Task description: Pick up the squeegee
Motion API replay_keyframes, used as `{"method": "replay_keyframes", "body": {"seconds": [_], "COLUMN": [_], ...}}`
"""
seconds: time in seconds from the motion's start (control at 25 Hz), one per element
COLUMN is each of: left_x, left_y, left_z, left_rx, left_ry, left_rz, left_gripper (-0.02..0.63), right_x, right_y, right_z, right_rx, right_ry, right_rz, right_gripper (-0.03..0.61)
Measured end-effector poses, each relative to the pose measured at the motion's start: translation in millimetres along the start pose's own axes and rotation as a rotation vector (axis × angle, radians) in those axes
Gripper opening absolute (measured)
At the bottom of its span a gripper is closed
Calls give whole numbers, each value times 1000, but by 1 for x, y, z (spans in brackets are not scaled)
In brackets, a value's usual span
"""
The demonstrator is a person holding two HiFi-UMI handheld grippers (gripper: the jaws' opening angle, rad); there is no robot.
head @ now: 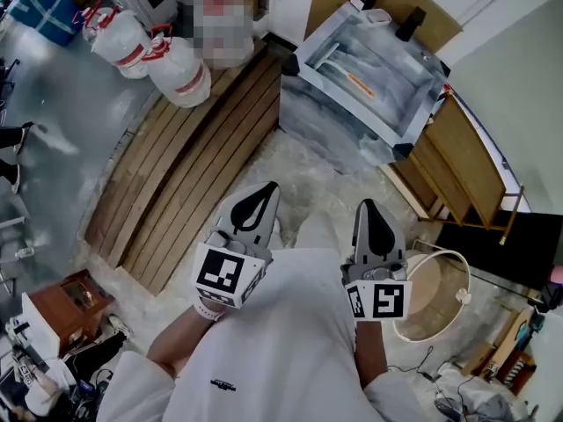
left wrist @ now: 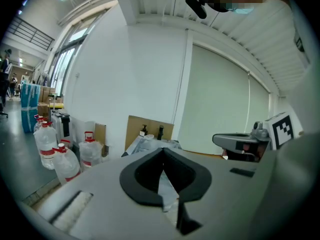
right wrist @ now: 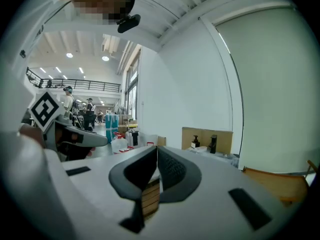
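Observation:
A shallow grey basin stands against the far wall. A thin orange-and-white item lies inside it, too small to tell whether it is the squeegee. My left gripper is held close to the body, its black jaws closed tip to tip with nothing between them; the left gripper view shows the same gripper pointing at the wall. My right gripper hangs beside it, also shut and empty, and the right gripper view shows this gripper aimed level across the room. Both are well short of the basin.
Wooden slats lie on the floor at the left, with large water jugs behind them. Two dark pump bottles stand at the basin's back. A wooden panel leans at the right, a round white hoop below it. A small wooden box sits lower left.

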State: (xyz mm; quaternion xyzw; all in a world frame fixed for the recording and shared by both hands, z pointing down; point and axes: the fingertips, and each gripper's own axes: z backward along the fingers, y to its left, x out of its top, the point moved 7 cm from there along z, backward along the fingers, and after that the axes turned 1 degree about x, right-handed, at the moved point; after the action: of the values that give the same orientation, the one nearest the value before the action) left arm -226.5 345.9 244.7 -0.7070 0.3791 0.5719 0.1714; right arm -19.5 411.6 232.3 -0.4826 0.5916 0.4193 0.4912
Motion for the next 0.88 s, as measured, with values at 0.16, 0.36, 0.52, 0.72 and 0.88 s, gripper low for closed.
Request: {"method": "replay_keyframes", "body": {"seconds": [0.16, 0.36, 0.52, 0.72, 0.88], "left_x": [0, 6, 21, 56, 79], "left_y": [20, 41, 61, 85, 97], "left_z": [-6, -42, -87, -158, -223], "left_rx": [20, 27, 42, 72, 95], "left_ry": [14, 38, 53, 63, 70], "left_rz": [18, 37, 28, 25, 18], "left_gripper": [5, 5, 5, 5, 5], "right_x": [-1, 0, 0, 11, 8], "right_y": [-1, -23, -52, -99, -146], "right_z": [-26, -77, -135, -212, -269], "right_rx": [-5, 8, 30, 92, 125], "right_ry": [27, 52, 65, 78, 103], "right_rz": [1, 34, 25, 39, 46], "right_gripper": [6, 8, 8, 8, 9]}}
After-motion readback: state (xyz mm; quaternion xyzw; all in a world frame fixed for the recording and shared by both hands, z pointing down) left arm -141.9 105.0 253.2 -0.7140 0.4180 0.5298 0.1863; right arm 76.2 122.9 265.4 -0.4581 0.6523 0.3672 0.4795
